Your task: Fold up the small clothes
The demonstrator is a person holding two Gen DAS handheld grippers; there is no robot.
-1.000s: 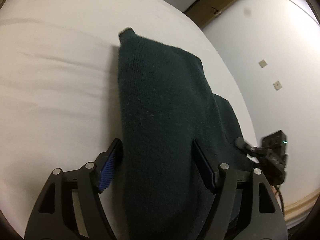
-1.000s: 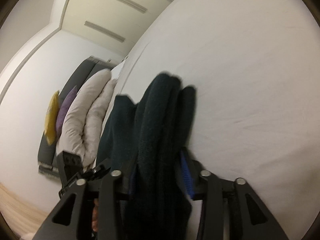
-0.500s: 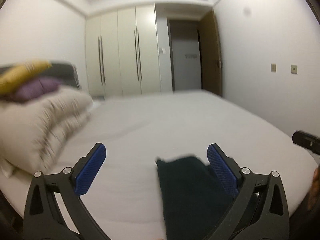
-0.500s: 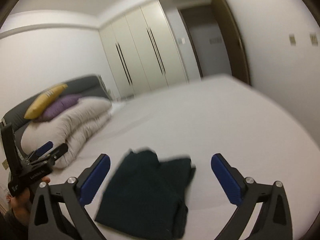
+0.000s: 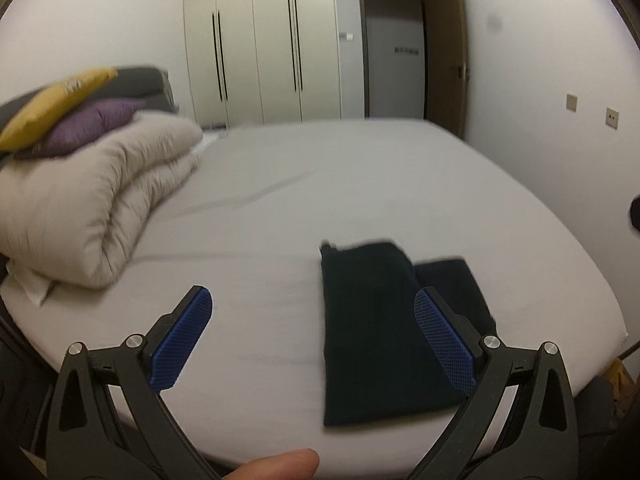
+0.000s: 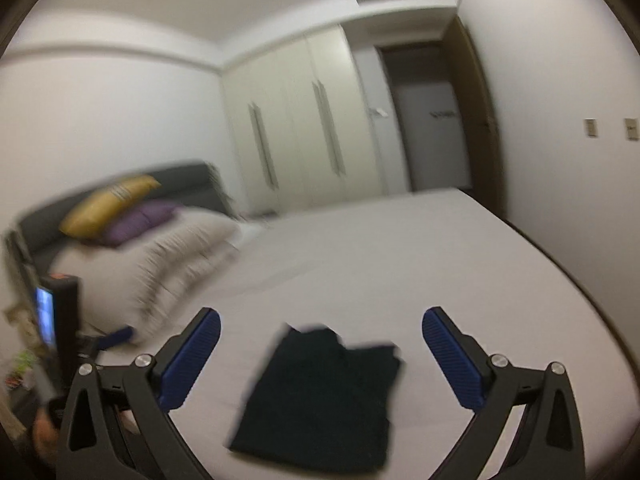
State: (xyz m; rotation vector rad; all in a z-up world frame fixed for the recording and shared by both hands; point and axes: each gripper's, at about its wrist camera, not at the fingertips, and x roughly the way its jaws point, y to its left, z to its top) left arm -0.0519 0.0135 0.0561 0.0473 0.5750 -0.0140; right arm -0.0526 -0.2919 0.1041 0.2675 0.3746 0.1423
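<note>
The dark folded cloth [image 5: 384,332] [image 6: 324,392] lies flat on the white bed [image 5: 360,184] [image 6: 400,256], near its front edge. The left tongs [image 5: 312,340] are wide apart, holding nothing; the cloth sits at 1 o'clock from them. The right tongs [image 6: 320,360] are wide apart too, with the cloth at 12 o'clock. A puffy blanket [image 5: 92,200] with yellow and purple pillows on top sits at 10 o'clock.
</note>
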